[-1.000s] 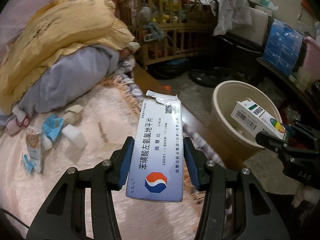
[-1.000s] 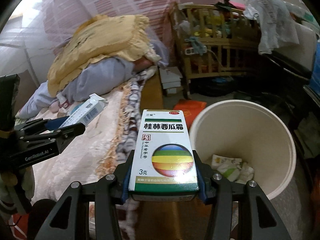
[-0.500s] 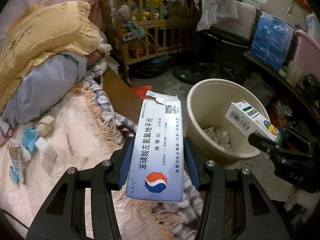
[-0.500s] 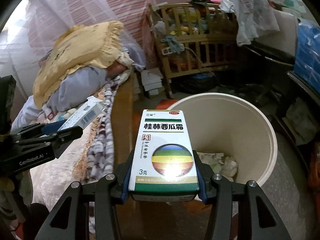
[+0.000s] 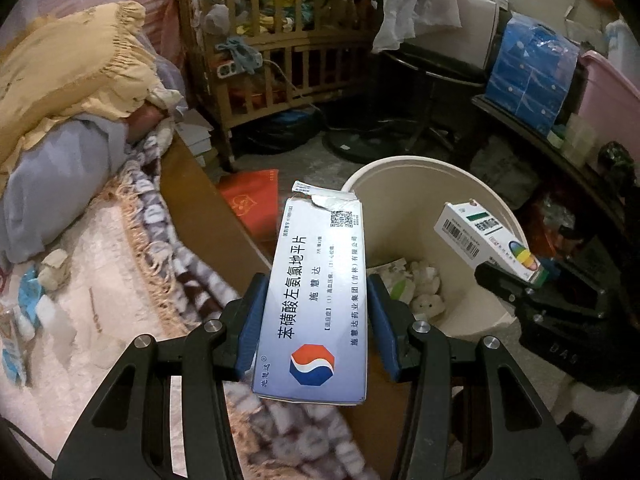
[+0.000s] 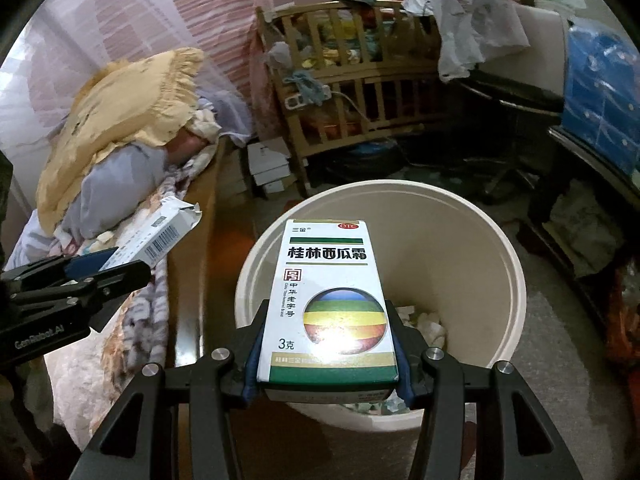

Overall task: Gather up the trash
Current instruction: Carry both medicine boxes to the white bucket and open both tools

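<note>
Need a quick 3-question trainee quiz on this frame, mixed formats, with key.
1. True or false: the left tongs are empty.
2. Multiple choice: the green-and-white box in the right tongs appears in the right wrist view in front of: A) the wooden crib; B) the beige bin; C) the yellow pillow.
3. Fill in: the bin already holds crumpled white ____ at its bottom.

Key
1. False: they grip the blue-and-white box, whose top flap is torn open.
2. B
3. Tissues, or similar paper scraps; the exact material is hard to tell.
</note>
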